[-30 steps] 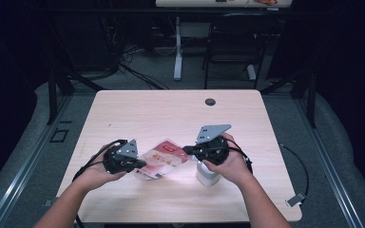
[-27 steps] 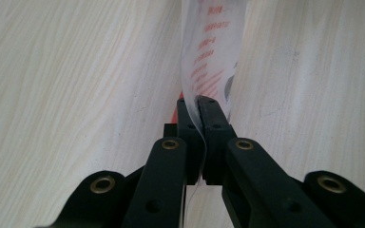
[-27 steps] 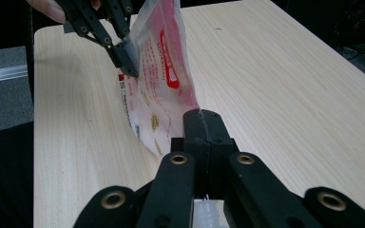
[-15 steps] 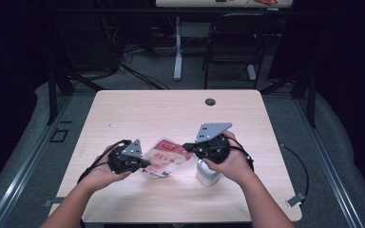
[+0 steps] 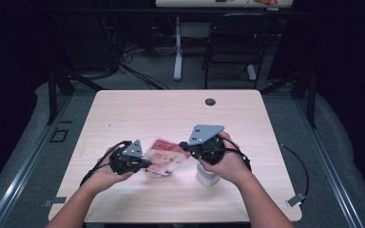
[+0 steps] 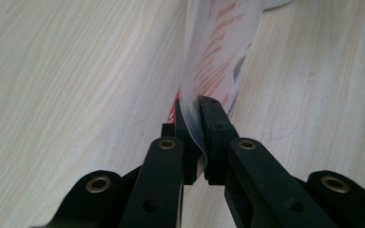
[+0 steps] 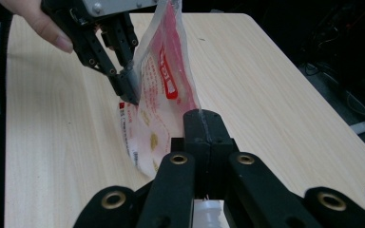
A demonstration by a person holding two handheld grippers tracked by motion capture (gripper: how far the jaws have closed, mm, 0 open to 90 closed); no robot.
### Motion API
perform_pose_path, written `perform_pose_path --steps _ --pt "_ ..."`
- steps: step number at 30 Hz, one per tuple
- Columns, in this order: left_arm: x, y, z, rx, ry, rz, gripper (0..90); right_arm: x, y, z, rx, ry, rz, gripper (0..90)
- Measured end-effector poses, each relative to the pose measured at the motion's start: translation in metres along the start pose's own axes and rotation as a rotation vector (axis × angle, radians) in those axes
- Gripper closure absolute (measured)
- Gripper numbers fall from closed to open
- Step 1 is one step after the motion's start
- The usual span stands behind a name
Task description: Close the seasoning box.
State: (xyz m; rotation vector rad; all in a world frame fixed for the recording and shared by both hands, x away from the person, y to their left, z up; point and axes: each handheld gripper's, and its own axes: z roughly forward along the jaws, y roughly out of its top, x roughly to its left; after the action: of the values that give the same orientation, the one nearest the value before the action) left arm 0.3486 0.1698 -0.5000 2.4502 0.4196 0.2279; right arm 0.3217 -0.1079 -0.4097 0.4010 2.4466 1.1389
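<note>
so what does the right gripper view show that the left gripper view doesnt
Only the right gripper view: the left gripper seen from outside, gripped by a hand, the red printed face of the snack pouch, and the top of a white bottle under the right gripper.

Only the left gripper view: the left gripper's own jaws closed on the pouch's thin translucent edge, seen close up.

Both: the pouch pinched between black jaws, above the light wood table.
</note>
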Motion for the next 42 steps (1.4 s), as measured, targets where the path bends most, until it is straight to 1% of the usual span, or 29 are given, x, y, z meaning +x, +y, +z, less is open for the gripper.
perform_pose_path --steps 4,5,8,9,11,15,17,23,26,29,32,38,39,41,42 --pt "0.000 0.001 0.004 -0.019 0.003 -0.015 86.8 0.000 0.006 -0.001 0.005 -0.014 -0.021 90.0" --pt "-0.001 0.002 0.006 -0.023 0.013 -0.018 86.9 0.001 0.009 -0.001 0.019 -0.039 -0.043 90.0" --pt "-0.001 0.002 0.009 -0.025 0.023 -0.019 86.9 0.002 0.011 -0.001 0.021 -0.040 -0.051 90.0" --pt "-0.002 0.002 0.010 -0.028 0.026 -0.024 86.8 0.002 0.012 -0.001 0.027 -0.050 -0.057 90.0" --pt "-0.002 0.001 0.012 -0.018 0.035 -0.022 85.0 0.002 0.011 0.001 0.035 -0.051 -0.063 90.0" --pt "-0.001 0.001 0.013 -0.006 0.034 -0.028 80.4 0.003 0.010 0.002 0.034 -0.042 -0.065 90.0" --pt "-0.001 0.001 0.013 -0.004 0.036 -0.032 75.2 0.004 0.010 0.002 0.031 -0.037 -0.065 90.0" --pt "-0.002 0.001 0.007 -0.012 0.035 -0.031 68.2 0.005 0.011 0.002 0.026 -0.028 -0.073 90.0" --pt "-0.003 0.001 0.004 -0.015 0.039 -0.030 66.8 0.006 0.011 0.002 0.028 -0.028 -0.077 90.0" --pt "-0.003 0.003 0.001 0.001 0.043 -0.022 64.2 0.008 0.013 0.004 0.023 -0.022 -0.085 90.0" --pt "-0.003 0.003 -0.001 0.003 0.048 -0.018 62.0 0.008 0.013 0.004 0.026 -0.019 -0.089 90.0" --pt "-0.002 0.003 -0.012 -0.030 0.057 -0.029 59.3 0.011 0.017 0.008 0.019 -0.010 -0.102 90.0" --pt "-0.001 0.000 -0.015 -0.044 0.060 -0.037 59.7 0.012 0.020 0.010 0.014 -0.011 -0.110 90.0" --pt "-0.001 -0.003 -0.017 -0.048 0.061 -0.041 60.4 0.013 0.021 0.011 0.013 -0.010 -0.111 90.0" --pt "-0.002 -0.004 -0.018 -0.048 0.062 -0.042 61.6 0.015 0.024 0.014 0.004 0.006 -0.108 90.0"
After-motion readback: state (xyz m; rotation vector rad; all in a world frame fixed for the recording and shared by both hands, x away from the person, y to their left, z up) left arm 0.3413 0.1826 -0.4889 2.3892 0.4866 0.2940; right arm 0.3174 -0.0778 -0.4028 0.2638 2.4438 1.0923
